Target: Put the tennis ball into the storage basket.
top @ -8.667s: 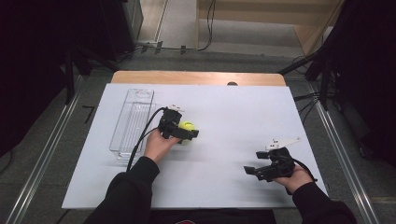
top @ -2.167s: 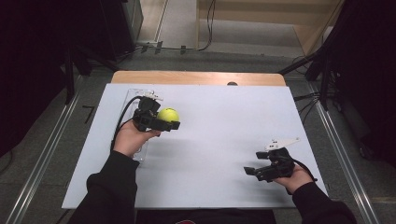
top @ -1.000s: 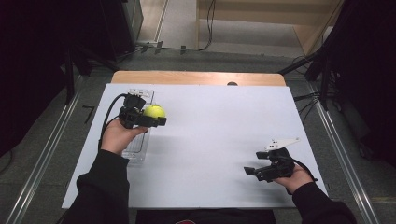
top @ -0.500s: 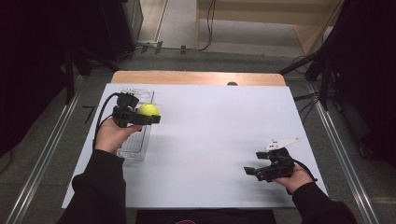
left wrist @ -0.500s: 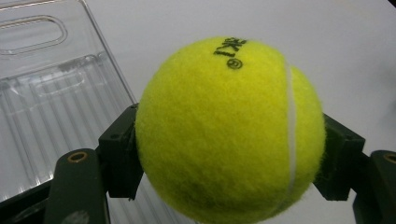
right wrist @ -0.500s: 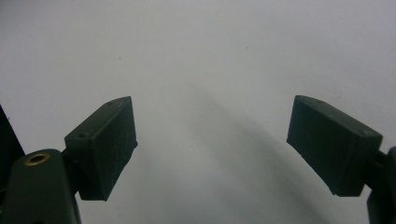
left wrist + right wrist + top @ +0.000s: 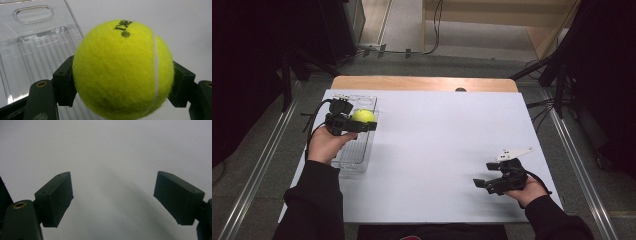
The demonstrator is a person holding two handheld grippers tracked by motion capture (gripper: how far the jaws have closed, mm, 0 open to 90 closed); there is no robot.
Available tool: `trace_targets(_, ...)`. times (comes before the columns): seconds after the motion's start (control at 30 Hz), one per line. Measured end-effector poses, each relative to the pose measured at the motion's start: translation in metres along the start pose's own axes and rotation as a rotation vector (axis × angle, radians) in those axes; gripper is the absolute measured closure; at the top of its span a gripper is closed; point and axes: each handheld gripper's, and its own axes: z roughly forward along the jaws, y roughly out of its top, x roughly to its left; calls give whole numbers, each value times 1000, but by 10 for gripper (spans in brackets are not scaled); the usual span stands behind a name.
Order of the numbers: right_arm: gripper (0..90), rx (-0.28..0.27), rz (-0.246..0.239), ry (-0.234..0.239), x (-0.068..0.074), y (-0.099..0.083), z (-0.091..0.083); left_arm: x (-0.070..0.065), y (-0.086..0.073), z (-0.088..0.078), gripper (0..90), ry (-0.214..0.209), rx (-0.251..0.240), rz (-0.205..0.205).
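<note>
Tennis ball (image 7: 363, 116) clamped between the jaws of the left gripper (image 7: 362, 125), held above the clear plastic tray (image 7: 357, 160) near the white surface's (image 7: 437, 150) far left corner, right gripper (image 7: 482, 183) spread wide, holding nothing, near the right front corner

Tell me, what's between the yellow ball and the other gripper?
Only bare white table, as the high view shows, between the tennis ball and the right gripper.

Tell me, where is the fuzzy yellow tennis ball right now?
The fuzzy yellow tennis ball is clamped in the left gripper, above the clear plastic tray at the table's left.
</note>
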Motion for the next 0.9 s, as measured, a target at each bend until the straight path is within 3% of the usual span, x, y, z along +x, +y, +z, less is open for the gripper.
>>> trace_targets(0.57,137,3,-1,-1,0,0,0,15,-4,-8,261,59,-12,-37)
trace_targets(0.9,137,3,-5,0,0,0,1,17,-5,-6,260,78,-11,-45)
